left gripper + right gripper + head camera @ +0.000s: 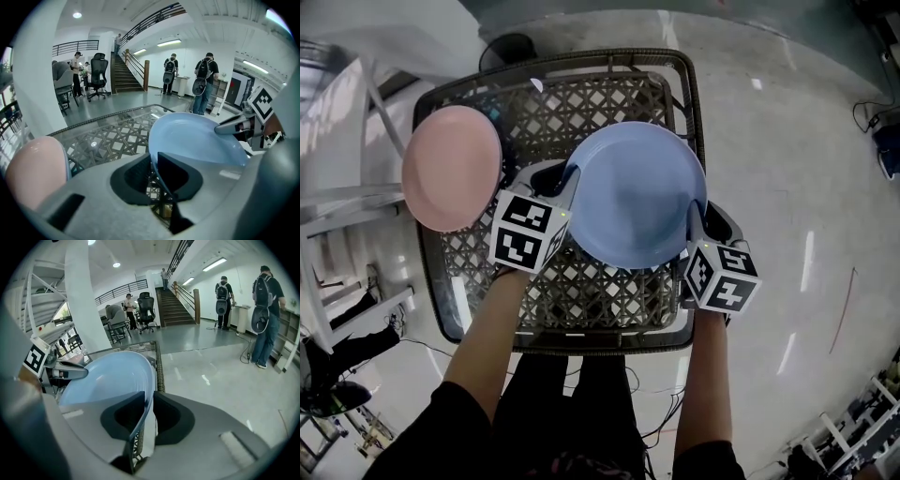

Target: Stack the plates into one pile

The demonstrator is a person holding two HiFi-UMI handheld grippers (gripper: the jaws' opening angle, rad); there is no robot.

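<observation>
A light blue plate [637, 192] lies over the right half of a wicker table [581, 300], and both grippers are at its rim. My left gripper [567, 178] takes the near-left edge. In the left gripper view its jaws [153, 161] are shut on the blue plate [197, 138], with the rim pinched between the pads. My right gripper [694, 220] straddles the near-right edge. In the right gripper view [149, 401] the plate's rim [108, 376] lies against the inner pad, with a thin gap to the outer one. A pink plate [450, 169] sits on the table's left side.
The table has a raised woven rim [689, 94] all round. A white metal frame [337, 197] stands to its left, and cables [656, 412] run across the floor by my feet. People, an office chair [97, 75] and stairs [126, 75] are far off.
</observation>
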